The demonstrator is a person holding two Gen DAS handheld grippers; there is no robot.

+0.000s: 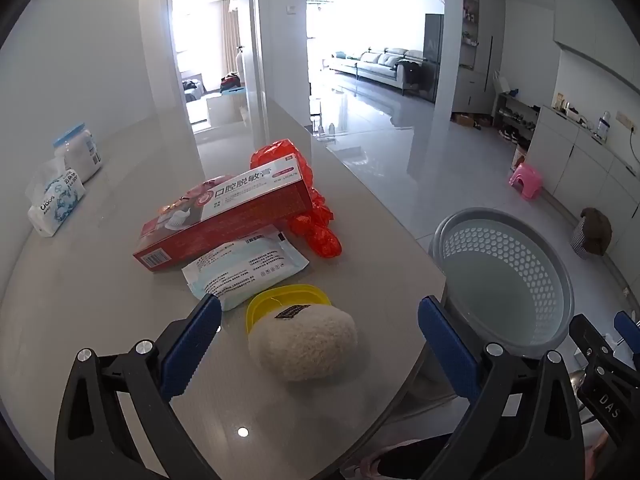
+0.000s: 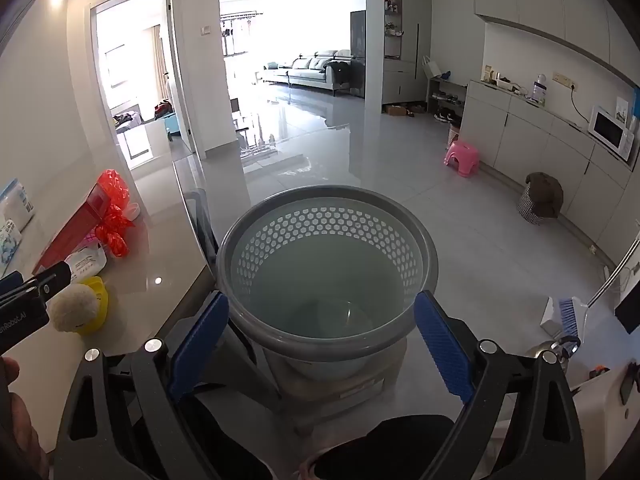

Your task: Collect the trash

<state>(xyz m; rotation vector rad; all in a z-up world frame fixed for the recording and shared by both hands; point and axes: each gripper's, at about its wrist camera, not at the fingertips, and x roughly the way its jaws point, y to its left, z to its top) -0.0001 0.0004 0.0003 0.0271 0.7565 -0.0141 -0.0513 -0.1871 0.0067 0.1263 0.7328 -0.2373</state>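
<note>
On the grey table [image 1: 80,300] lie a red toothpaste box [image 1: 228,216], a crumpled red plastic bag [image 1: 312,200], a pale blue wipes packet [image 1: 244,268], a yellow lid [image 1: 288,300] and a fuzzy cream pad [image 1: 304,344] resting on it. My left gripper [image 1: 320,320] hovers open just in front of the cream pad, with nothing between its blue pads. A grey perforated waste basket [image 2: 328,264] stands beside the table's right edge. My right gripper [image 2: 320,320] is open above the basket's near rim, holding nothing. The basket looks empty inside.
A tissue pack [image 1: 56,204] and a white jar with a blue lid [image 1: 80,152] sit at the table's far left. A pink stool [image 2: 462,156], a dark bag [image 2: 540,198] and a broom [image 2: 572,312] are on the floor to the right. Cabinets line the right wall.
</note>
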